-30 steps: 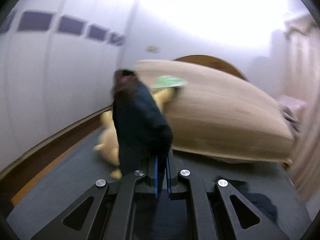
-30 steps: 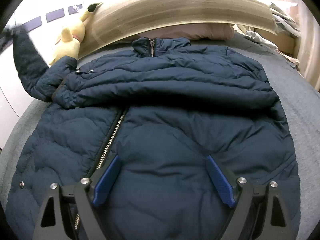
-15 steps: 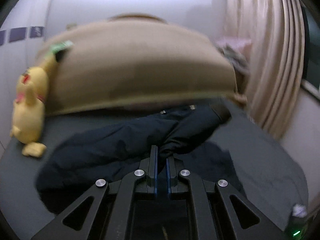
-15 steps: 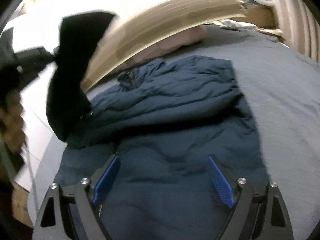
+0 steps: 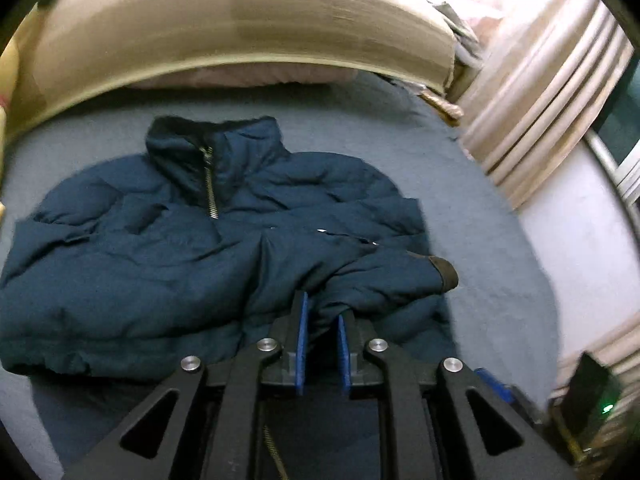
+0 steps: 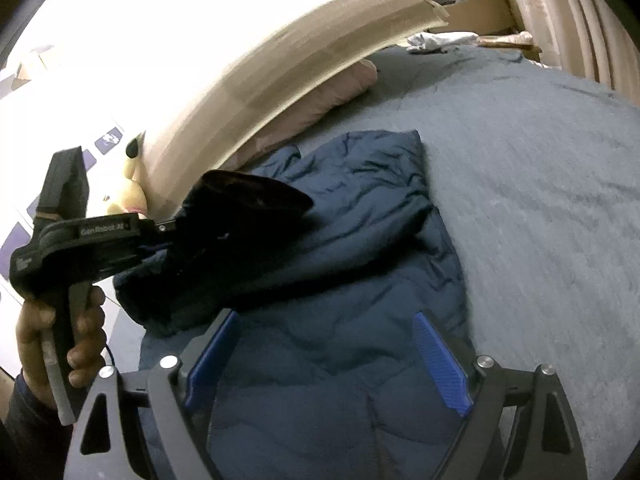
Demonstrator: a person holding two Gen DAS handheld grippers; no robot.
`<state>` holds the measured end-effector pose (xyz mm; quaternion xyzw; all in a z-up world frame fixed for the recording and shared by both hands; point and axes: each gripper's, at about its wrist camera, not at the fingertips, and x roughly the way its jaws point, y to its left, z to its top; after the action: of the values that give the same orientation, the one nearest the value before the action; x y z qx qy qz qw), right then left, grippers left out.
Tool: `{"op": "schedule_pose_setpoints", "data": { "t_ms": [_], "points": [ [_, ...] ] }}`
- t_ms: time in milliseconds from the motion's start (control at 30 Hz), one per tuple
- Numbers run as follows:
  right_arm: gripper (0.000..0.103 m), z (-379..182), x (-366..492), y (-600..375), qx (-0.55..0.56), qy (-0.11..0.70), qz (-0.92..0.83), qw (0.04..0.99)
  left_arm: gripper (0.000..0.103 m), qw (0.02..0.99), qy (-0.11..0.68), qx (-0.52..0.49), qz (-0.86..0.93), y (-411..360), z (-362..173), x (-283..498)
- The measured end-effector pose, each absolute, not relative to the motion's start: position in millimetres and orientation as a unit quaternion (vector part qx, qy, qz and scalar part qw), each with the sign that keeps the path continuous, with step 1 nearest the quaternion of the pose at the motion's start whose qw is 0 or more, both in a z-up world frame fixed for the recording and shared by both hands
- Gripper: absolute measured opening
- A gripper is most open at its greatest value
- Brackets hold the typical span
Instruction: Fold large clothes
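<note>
Left tool (image 5: 320, 312), just opening, pinches one jacket's (image 5: 140, 248) one sleeve (image 5: 384, 280).

So the left gripper (image 5: 320, 316) swung the sleeve (image 5: 384, 276) of the navy blue puffer jacket (image 5: 160, 248) from up by the wall over across the jacket's front, and its jaws have just been easing open, sleeve fabric between them.
</note>
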<state>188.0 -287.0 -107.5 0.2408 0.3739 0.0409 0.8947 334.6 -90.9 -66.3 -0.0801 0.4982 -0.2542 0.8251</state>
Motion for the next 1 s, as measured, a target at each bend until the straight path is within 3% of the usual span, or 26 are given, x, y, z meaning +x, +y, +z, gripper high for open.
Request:
{"op": "schedule_pose_setpoints", "data": {
  "t_ms": [167,233,267,300,367,567,700,933,1000],
  "points": [
    [0.090,-97,185,-286,0.229,0.369,0.039,0.900,0.020,0.767,0.547,-0.161,-0.296,-84,-72,348],
    [0.091,-95,185,-288,0.232,0.367,0.037,0.900,0.038,0.776,0.554,-0.113,-0.280,-91,-71,342],
    [0.091,-95,185,-289,0.232,0.365,0.036,0.901,0.060,0.779,0.555,-0.102,-0.274,-92,-71,340],
    [0.091,-94,184,-289,0.232,0.365,0.035,0.901,0.072,0.780,0.551,-0.104,-0.279,-93,-70,336],
    [0.091,-95,184,-290,0.233,0.366,0.034,0.900,0.082,0.778,0.535,-0.135,-0.301,-91,-64,330],
    [0.091,-92,187,-294,0.250,0.364,0.043,0.896,0.082,0.812,0.481,-0.173,-0.283,-52,-34,312],
    [0.091,-107,207,-307,0.365,0.379,0.085,0.846,0.082,0.850,0.436,-0.186,-0.229,5,-26,293],
    [0.091,-167,253,-305,0.504,0.436,0.092,0.740,0.082,0.872,0.419,-0.231,-0.102,112,-68,263],
    [0.086,-177,264,-301,0.509,0.455,0.070,0.727,0.082,0.867,0.423,-0.250,-0.084,130,-80,258]
  ]
}}
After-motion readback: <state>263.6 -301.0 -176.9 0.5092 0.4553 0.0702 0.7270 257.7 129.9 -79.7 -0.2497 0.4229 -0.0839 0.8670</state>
